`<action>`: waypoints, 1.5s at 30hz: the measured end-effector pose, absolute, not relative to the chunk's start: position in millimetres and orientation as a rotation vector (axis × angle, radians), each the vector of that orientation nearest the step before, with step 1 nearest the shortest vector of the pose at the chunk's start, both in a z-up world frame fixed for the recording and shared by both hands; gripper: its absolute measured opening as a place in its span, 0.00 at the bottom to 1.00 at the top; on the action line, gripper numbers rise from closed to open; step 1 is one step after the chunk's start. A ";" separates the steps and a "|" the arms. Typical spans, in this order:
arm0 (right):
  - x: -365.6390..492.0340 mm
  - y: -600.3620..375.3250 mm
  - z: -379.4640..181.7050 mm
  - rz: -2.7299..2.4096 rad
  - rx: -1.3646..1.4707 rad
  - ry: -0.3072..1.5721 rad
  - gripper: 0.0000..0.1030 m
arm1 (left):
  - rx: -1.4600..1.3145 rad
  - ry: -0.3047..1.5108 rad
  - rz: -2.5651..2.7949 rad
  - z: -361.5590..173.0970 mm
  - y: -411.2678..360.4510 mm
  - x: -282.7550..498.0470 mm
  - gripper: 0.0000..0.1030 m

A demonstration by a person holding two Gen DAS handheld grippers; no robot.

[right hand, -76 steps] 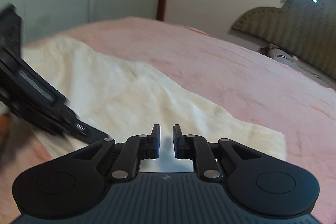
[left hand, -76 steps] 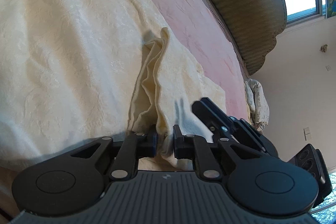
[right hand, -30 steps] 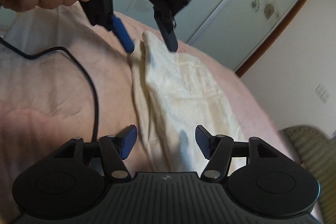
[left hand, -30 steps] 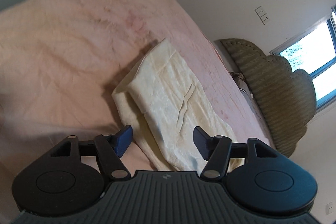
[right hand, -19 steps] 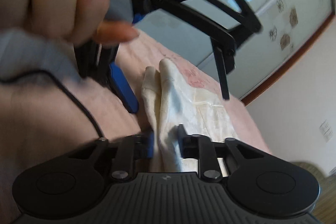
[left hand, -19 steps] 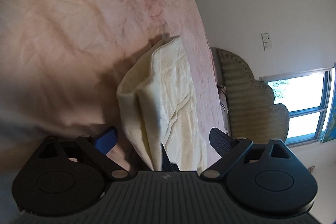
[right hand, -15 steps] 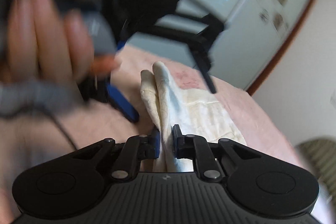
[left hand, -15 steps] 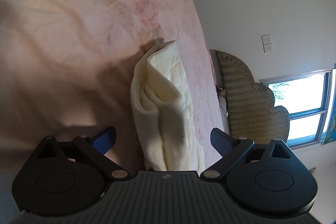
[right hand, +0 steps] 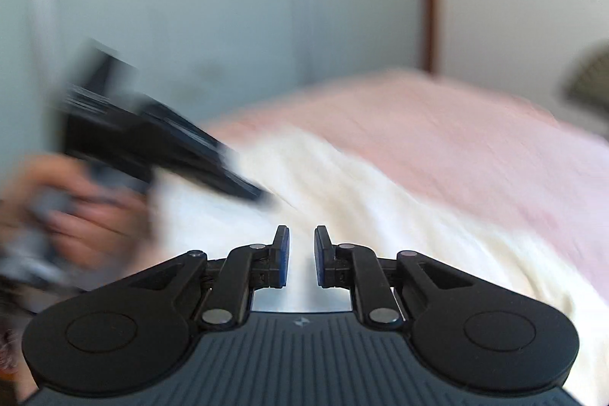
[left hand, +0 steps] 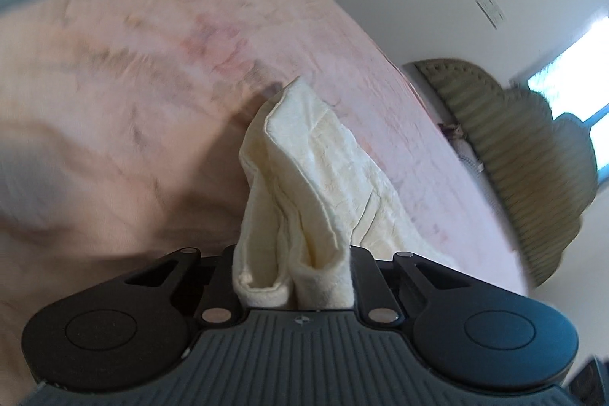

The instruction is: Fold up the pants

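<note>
Both pairs of black fingers stand narrow. On the left gripper (left hand: 295, 273) the jaws have just been closing, and now they pinch a thick bunch of the cream-coloured textured fabric pants (left hand: 316, 185); the fingertips themselves are hidden behind the cloth, which spills over them in two rolled folds. From this grip the pants run away as a long, creased band, with a pointed corner at the far end, and they lie on the pink bedspread (left hand: 133, 82), slightly lifted near the gripper. On the right gripper (right hand: 301, 255) the jaws are drawn close with only a small gap, the blue pads (right hand: 282, 253) facing each other. In the right wrist view the white cloth lies right behind and between the tips, but this picture is blurred, so I cannot tell for sure if the pads press on it. In the same view the pants (right hand: 361, 208) spread wide and pale over the pink bed cover, and the left gripper (right hand: 243, 191) reaches down onto them from the left side, held by a person's hand (right hand: 91, 219). Beyond the bed, in the left wrist view, stands an olive-green ribbed upholstered headboard (left hand: 525, 158).
</note>
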State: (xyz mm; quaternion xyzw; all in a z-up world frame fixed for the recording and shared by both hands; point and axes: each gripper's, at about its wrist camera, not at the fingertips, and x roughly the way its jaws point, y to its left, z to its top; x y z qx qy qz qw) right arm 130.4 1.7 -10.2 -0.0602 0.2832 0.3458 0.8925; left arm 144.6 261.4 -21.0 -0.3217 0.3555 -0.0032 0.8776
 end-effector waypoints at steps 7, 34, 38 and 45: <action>124.2 4.8 -25.4 0.703 -0.112 0.592 0.16 | -0.485 0.674 0.034 -3.6 233.9 130.6 0.13; 118.1 22.3 -28.5 0.736 -0.220 0.549 0.47 | -0.283 0.634 0.104 17.0 193.6 121.1 0.13; 127.7 27.0 -37.5 0.734 -0.227 0.585 0.48 | -0.274 0.628 0.100 23.4 187.9 117.4 0.13; 138.3 -5.3 -26.8 0.774 0.018 0.572 0.53 | -0.285 0.542 0.042 55.4 167.3 100.5 0.13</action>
